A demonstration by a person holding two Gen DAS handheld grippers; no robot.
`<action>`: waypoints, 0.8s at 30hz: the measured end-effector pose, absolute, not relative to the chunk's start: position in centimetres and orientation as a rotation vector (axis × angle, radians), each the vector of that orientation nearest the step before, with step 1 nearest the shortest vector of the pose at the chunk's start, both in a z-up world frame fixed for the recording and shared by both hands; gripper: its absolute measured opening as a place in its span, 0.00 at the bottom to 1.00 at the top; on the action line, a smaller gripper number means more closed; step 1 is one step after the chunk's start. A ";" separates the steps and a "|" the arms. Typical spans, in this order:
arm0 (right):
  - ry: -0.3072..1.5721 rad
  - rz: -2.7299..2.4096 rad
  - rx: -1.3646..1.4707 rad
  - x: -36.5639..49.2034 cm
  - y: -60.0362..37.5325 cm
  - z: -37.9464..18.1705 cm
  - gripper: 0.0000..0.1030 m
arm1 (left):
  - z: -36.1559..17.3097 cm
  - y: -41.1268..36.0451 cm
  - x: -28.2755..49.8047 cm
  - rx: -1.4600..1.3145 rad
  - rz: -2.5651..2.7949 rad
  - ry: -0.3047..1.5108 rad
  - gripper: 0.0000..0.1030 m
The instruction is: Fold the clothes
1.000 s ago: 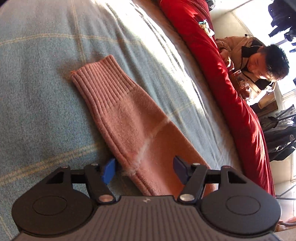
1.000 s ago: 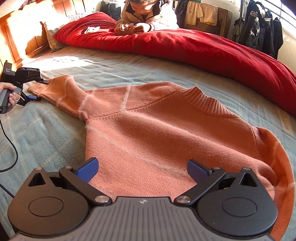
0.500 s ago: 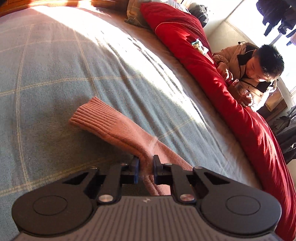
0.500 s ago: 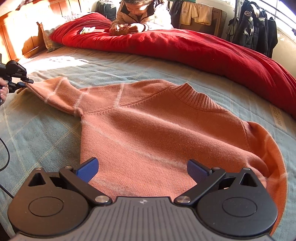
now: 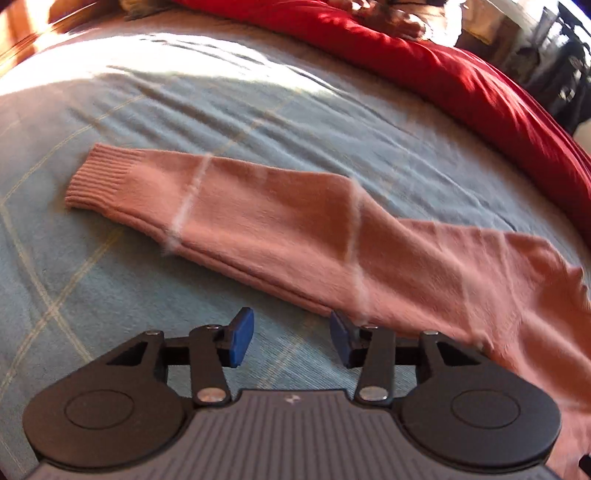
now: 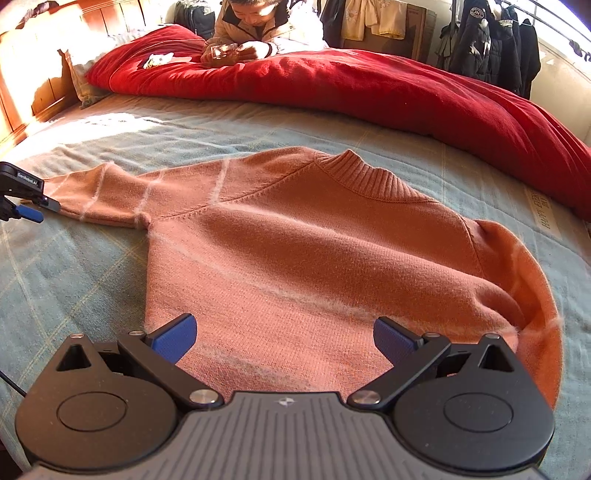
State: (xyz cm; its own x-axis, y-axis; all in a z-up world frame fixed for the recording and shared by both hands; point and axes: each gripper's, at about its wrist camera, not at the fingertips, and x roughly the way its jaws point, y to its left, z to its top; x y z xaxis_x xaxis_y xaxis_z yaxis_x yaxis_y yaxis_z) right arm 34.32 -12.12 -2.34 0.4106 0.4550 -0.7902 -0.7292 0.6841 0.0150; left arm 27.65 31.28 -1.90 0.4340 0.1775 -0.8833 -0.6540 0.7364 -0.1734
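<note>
Right wrist view shows the sweater point(image 6: 295, 258) flat on the bed point(image 6: 74, 295), 1 sleeve point(image 5: 240, 218) stretched out; both the left gripper point(image 5: 291, 338) and right gripper point(image 6: 284, 338) gape, holding nothing; next, I think, grasp that sleeve for folding inward

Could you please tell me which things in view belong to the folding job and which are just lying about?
Belongs to the job:
- pink sweater, spread flat on the bed
- its sleeve, stretched out straight
- left hand-held gripper, open
- right hand-held gripper, open

Just lying about:
- red quilt
- blue checked sheet
- hanging coats
- person leaning on the quilt
</note>
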 end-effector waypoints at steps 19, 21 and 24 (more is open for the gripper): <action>0.890 0.252 -0.183 35.4 -26.0 -2.5 1.00 | -0.7 6.3 37.5 -0.022 -0.167 1.030 0.61; 0.955 0.217 -0.145 36.2 -27.2 -3.8 1.00 | -0.8 4.9 38.0 -0.013 -0.185 1.028 0.61; 1.012 0.170 -0.119 37.1 -28.2 -5.3 1.00 | -0.9 2.9 38.7 0.001 -0.211 1.027 0.62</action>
State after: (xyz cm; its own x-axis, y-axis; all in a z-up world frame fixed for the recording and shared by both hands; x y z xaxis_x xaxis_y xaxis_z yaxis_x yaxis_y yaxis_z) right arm 37.11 -28.20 -5.34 0.5183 0.0868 -0.8508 -0.1966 0.9803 -0.0198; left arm 38.68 2.90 -0.94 0.4992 -0.1739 -0.8489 0.1745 0.9798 -0.0981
